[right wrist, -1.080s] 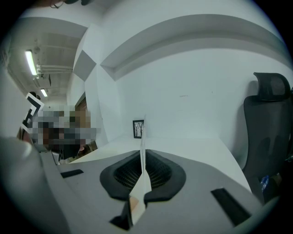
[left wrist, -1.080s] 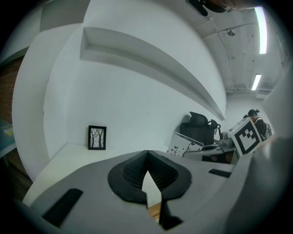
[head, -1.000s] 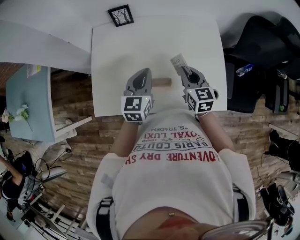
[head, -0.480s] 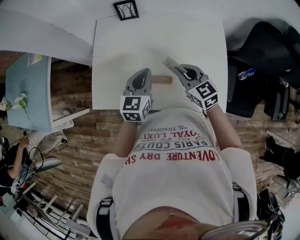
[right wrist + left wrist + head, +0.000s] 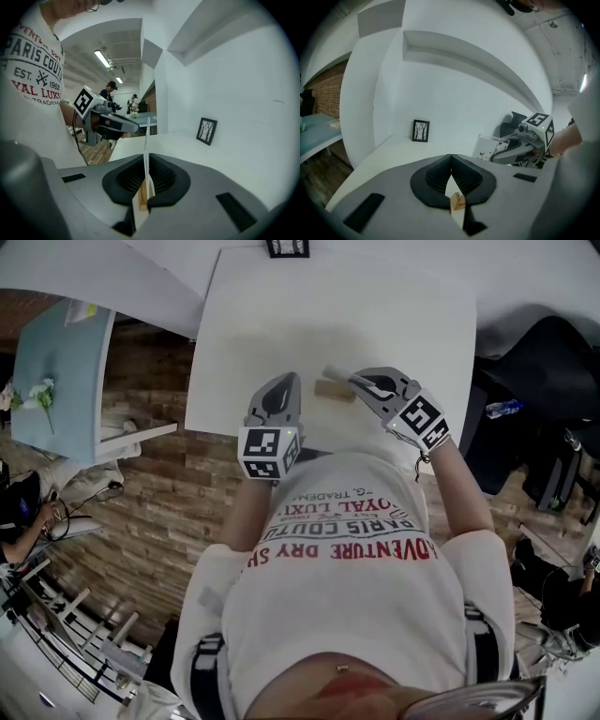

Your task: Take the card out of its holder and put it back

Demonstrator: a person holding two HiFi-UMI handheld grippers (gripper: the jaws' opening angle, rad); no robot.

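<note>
The smooth, matt white bench is a broad rectangle. Two grey moulded tongs with ribbed black pads hover near its 6 o'clock edge. The left tongs have their tips pressed together. A small, square, black-framed picture stands at 12 o'clock. The holder, a short oblong block of pale wood, lies on the bench between the tongs. The card, a thin stiff white sheet with small black print, is clamped in the right tongs. It juts toward 9 o'clock just above the holder.
</note>
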